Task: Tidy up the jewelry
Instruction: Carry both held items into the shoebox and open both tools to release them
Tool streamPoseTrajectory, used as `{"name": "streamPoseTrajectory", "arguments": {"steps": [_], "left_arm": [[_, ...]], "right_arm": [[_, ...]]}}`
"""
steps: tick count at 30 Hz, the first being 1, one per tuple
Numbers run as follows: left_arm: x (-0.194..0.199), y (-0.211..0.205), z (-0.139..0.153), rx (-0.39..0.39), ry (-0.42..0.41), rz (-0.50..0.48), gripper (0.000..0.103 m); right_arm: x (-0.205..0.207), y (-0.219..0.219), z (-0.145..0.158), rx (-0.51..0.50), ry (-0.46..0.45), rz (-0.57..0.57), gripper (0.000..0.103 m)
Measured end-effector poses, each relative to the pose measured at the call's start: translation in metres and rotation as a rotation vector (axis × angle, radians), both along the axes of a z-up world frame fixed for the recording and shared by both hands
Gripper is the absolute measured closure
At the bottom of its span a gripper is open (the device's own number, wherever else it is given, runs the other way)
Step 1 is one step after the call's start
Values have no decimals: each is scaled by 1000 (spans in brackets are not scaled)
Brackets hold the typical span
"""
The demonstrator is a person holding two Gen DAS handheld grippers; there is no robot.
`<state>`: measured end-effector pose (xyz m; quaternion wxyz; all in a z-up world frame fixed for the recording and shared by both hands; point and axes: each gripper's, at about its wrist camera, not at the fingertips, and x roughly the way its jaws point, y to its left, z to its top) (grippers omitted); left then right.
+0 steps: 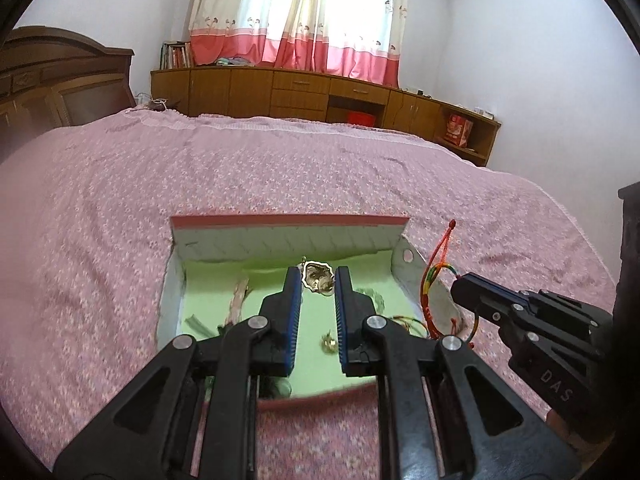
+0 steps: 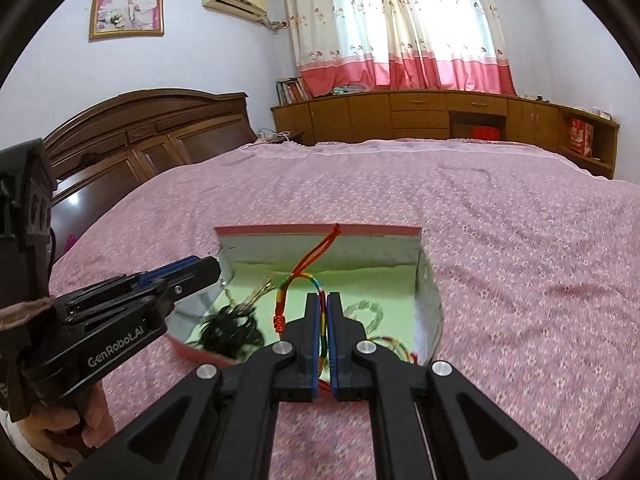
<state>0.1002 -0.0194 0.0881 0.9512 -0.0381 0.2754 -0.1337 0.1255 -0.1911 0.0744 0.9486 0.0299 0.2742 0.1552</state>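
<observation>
The box point(image 1: 288, 222) sits on the bed point(image 1: 120, 200) at lower centre of the left wrist frame, a pendant point(image 1: 318, 278) lying inside near its far wall. A braided cord point(image 2: 316, 284) hangs over the box interior at centre of the right wrist frame. Cabinets point(image 1: 304, 92) stand behind the bed, the headboard point(image 2: 152, 128) at its left.

Soft daylight comes through the white-and-pink patterned curtains point(image 1: 296, 12), blown out to a white glare at their middle, and the room is evenly bright with only faint shadows. Both fisheye views bend the walls and darken into black corners. The pink floral bedspread point(image 2: 500, 248) smears with motion blur toward the near edges.
</observation>
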Motion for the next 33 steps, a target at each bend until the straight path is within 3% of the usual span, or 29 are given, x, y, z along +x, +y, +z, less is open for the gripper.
{"name": "streamPoseTrajectory", "arguments": {"steps": [8, 17, 28, 31, 33], "left_arm": [[29, -7, -17, 21, 5, 5, 95], [60, -9, -46, 5, 116, 23, 95], [75, -11, -72, 31, 235, 56, 94], [75, -10, -71, 27, 254, 50, 87], [75, -9, -70, 20, 260, 59, 76]], "right_arm": [[45, -9, -15, -25, 32, -44, 98], [82, -16, -48, -57, 130, -78, 98], [99, -21, -75, -68, 221, -98, 98], [100, -23, -75, -54, 225, -98, 98], [100, -26, -74, -40, 231, -102, 97]]}}
